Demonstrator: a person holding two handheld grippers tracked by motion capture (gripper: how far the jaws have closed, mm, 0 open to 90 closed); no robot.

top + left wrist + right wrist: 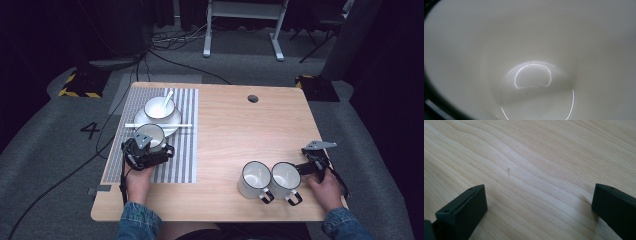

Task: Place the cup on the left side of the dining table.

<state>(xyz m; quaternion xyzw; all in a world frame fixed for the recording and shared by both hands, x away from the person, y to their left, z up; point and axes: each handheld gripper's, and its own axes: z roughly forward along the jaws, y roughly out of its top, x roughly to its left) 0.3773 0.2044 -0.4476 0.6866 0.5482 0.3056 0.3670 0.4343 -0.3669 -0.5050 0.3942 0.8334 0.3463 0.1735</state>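
Three white mugs on the desk (235, 135), count them. One mug (153, 136) sits on the striped mat (181, 150) at the left, right at the left gripper (148, 152), and the left gripper view is looking straight down into it: pale inner wall (574, 37), a bright ring of glare on the bottom. Whether those jaws are clamped on the rim or standing apart, I cannot tell; the gripper body hides them from above.

The other two mugs stand side by side, touching, near the front edge at the right: the left one of the pair (253, 179) and its neighbour (284, 180), both with dark handles pointing to about five o'clock.

At twelve o'clock from the mat's mug there is one plate (172, 127) with one bowl (159, 107) on it, one spoon (166, 99) leaning in the bowl towards one o'clock, and one long pale stick (158, 125) lying across the plate, nine to three.

Now the hands. The left hand (137, 182) comes up from the front edge, sleeve in denim, gripper pointed towards twelve. The right hand (327, 187) holds the right gripper (312, 165) just at three o'clock of the mug pair, pointing towards nine. In the right gripper view its jaws are spread wide over bare wood grain (531, 170), nothing between them.
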